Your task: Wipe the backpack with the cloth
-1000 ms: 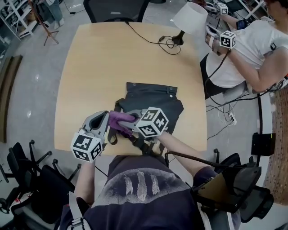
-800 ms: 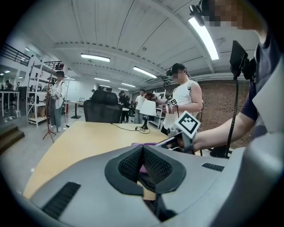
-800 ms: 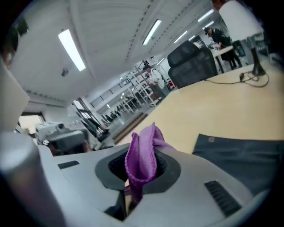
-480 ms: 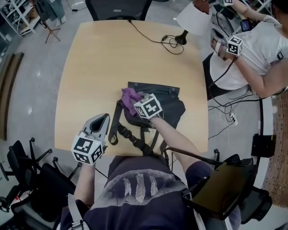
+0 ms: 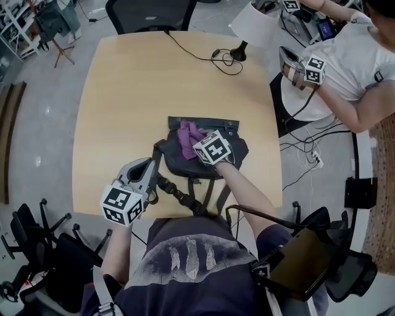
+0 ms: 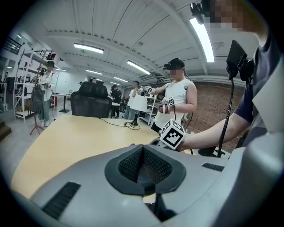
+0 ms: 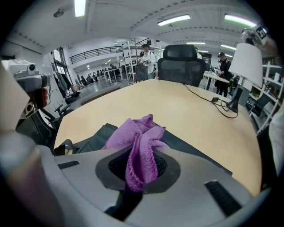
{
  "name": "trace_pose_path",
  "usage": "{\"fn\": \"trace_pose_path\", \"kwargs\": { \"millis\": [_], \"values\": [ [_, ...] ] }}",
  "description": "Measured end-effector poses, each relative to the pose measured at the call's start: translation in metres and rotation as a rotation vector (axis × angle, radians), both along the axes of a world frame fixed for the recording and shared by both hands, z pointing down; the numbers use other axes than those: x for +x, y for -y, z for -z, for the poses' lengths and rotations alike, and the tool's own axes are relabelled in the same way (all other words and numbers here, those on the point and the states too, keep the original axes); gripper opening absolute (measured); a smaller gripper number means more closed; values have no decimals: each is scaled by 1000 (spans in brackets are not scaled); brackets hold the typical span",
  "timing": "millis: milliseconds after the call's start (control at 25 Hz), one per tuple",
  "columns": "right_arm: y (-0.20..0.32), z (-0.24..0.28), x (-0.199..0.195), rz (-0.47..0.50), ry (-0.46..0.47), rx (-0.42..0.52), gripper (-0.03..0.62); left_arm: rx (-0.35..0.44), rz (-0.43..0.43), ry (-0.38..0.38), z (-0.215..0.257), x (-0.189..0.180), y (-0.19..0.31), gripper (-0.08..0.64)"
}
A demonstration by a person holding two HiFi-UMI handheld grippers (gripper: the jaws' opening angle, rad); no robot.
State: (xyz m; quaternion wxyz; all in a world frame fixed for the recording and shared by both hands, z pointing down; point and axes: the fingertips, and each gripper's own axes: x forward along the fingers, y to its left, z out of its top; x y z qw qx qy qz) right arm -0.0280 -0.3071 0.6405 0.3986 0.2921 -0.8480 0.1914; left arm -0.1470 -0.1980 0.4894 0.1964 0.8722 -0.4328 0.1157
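Note:
A dark grey backpack point(image 5: 231, 137) lies flat near the table's front edge, its straps point(image 5: 179, 196) trailing towards me. My right gripper point(image 5: 196, 144) is shut on a purple cloth point(image 5: 187, 134), which rests bunched on the backpack's upper left part. In the right gripper view the cloth point(image 7: 141, 137) sticks out from between the jaws, with the backpack point(image 7: 94, 135) below it. My left gripper point(image 5: 148, 165) sits at the backpack's left edge beside a strap. Its jaws point(image 6: 143, 170) are shut, and nothing shows between them.
The wooden table point(image 5: 123, 92) carries a white lamp point(image 5: 253, 24) and a black cable point(image 5: 216, 57) at its far right corner. Another person point(image 5: 345, 68) with grippers stands to the right. An office chair point(image 5: 148, 12) sits behind the far edge.
My right gripper carried the cloth from beside the left gripper out onto the backpack's upper part. The left gripper edged closer to the backpack's left side.

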Motion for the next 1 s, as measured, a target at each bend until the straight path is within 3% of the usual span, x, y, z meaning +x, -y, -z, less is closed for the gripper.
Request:
{"fn": "trace_pose_path", "kwargs": {
  "millis": [240, 400, 600, 760, 880, 1000],
  "values": [
    [10, -9, 73, -88, -87, 8, 32, -8, -23, 3, -4, 9, -2, 6],
    [13, -8, 105, -86, -150, 40, 32, -10, -23, -29, 2, 14, -2, 6],
    [28, -1, 161, -126, -285, 75, 32, -3, -28, -49, 8, 20, -3, 6],
    [53, 26, 221, -262, -409, 196, 32, -4, -35, -46, 7, 19, -3, 6],
    [71, 54, 246, -395, -409, 304, 32, -3, -38, -48, 8, 18, -3, 6],
    [81, 51, 233, -373, -425, 326, 32, -9, -30, -45, 6, 16, -5, 6]
  ]
}}
